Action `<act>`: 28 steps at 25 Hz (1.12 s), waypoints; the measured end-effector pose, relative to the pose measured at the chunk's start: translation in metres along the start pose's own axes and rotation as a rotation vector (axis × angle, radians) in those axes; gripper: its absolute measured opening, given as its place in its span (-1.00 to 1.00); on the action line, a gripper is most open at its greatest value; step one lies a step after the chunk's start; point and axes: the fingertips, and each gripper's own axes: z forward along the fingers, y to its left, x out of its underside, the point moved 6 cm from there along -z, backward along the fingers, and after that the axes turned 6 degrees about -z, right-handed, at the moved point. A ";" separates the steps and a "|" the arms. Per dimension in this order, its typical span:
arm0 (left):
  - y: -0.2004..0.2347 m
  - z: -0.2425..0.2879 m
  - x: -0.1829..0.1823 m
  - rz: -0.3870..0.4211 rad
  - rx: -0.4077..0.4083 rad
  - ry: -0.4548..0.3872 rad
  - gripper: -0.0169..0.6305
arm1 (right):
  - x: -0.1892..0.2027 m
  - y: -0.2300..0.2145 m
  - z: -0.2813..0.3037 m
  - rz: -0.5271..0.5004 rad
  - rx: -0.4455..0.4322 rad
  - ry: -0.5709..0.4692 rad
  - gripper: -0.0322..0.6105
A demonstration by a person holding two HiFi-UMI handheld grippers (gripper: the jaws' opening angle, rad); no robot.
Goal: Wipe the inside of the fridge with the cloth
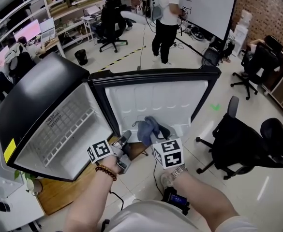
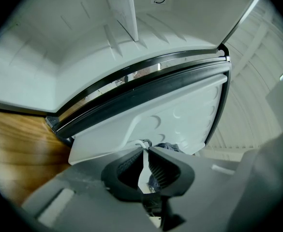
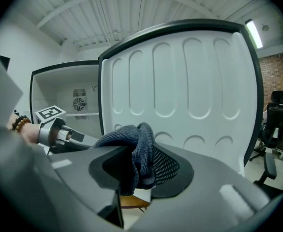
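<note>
Head view is filled by a glossy pale floor (image 1: 131, 42) in an open office, with a brick wall (image 1: 269, 8) at the far right and desks with monitors (image 1: 27, 30) at the far left. One black mini fridge (image 1: 35, 93) is set on a wooden board (image 1: 59, 197), and its white cavity with one wire shelf (image 1: 66, 129) is turned towards the camera. One fridge door (image 1: 156, 98) is swung wide open, so that its moulded white liner is faced.

The left claw (image 1: 125, 140) is clenched on a thin white lip at the door's lower edge, close to the hinge side. The right claw (image 1: 153, 137) is clamped on the one cloth (image 1: 148, 128), a dark blue-grey knit bunched between the jaws and held just in front of the liner's lower part; whether the liner is touched cannot be told. Both claws are kept near each other, outside the cavity.

The door's black rim (image 1: 201, 100) is bordered on the right by a stretch of bare floor, beyond which two black office chairs (image 1: 247, 144) are parked close together. A striped yellow-and-black tape line (image 1: 126, 54) and one dark waste bin (image 1: 81, 57) are seen well behind the fridge. One standing person (image 1: 166, 13) is seen beside a large white board (image 1: 211, 4).

Two claws, two marker cubes (image 1: 169, 152), one cloth, one fridge and one door are counted.
</note>
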 end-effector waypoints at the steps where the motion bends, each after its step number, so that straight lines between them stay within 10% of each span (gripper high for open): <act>1: 0.000 0.000 0.000 0.000 0.000 0.000 -0.83 | 0.001 -0.003 -0.002 0.002 0.007 0.000 -0.53; 28: 0.001 -0.002 0.001 -0.015 0.016 -0.020 -0.84 | 0.033 -0.090 -0.057 0.055 0.219 0.038 -0.53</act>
